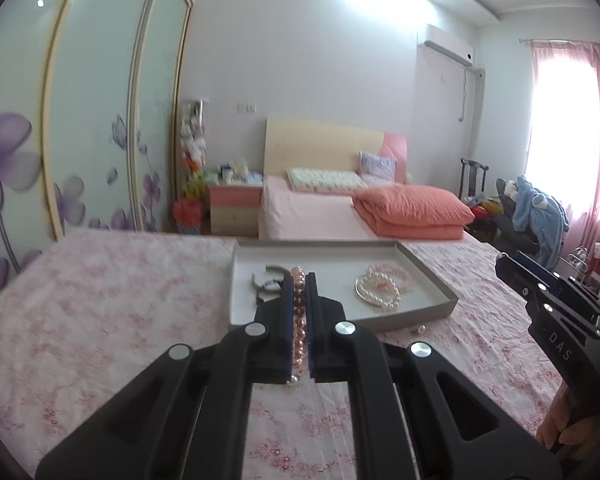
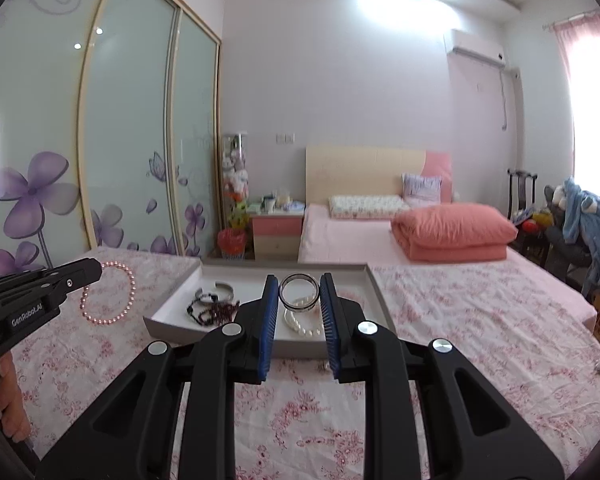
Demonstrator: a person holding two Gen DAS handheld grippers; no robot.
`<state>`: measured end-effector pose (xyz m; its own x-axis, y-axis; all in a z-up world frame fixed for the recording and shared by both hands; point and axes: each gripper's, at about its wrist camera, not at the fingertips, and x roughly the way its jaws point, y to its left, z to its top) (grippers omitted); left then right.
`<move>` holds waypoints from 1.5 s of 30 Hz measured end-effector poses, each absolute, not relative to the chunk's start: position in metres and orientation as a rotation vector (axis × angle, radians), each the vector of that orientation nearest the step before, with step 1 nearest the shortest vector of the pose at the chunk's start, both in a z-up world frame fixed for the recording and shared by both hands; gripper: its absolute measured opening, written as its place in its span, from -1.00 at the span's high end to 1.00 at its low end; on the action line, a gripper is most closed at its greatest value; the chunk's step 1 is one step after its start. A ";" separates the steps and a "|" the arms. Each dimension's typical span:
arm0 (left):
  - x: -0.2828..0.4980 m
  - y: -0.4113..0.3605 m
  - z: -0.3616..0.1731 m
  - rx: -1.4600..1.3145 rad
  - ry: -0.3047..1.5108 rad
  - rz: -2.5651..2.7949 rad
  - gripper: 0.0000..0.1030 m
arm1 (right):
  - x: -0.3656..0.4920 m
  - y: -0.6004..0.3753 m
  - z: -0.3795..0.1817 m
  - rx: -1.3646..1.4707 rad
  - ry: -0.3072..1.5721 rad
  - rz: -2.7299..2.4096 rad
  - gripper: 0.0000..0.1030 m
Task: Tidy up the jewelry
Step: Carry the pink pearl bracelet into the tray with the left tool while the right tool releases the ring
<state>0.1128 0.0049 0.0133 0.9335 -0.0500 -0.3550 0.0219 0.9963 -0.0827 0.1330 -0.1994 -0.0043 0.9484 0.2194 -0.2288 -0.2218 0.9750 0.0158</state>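
Note:
My left gripper is shut on a pink bead bracelet, which hangs as a loop from its tip above the flowered bedspread, left of the grey tray. My right gripper holds a silver bangle between its blue pads over the tray. In the tray lie white pearl strands, a silver cuff and dark bead strings.
The tray rests on a bed with a pink flowered cover. A small stud lies on the cover by the tray's front corner. Beyond are another bed with an orange quilt, a nightstand and wardrobe doors.

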 end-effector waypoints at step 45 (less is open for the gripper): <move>0.281 0.006 -0.032 -0.085 0.542 -0.049 0.87 | 0.301 -0.180 -0.041 0.115 0.522 0.285 0.56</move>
<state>0.2808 0.0060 -0.0320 0.8557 -0.0688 -0.5129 0.0237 0.9953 -0.0940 0.3013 -0.1805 -0.0411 0.8285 0.2974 -0.4745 -0.2390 0.9541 0.1806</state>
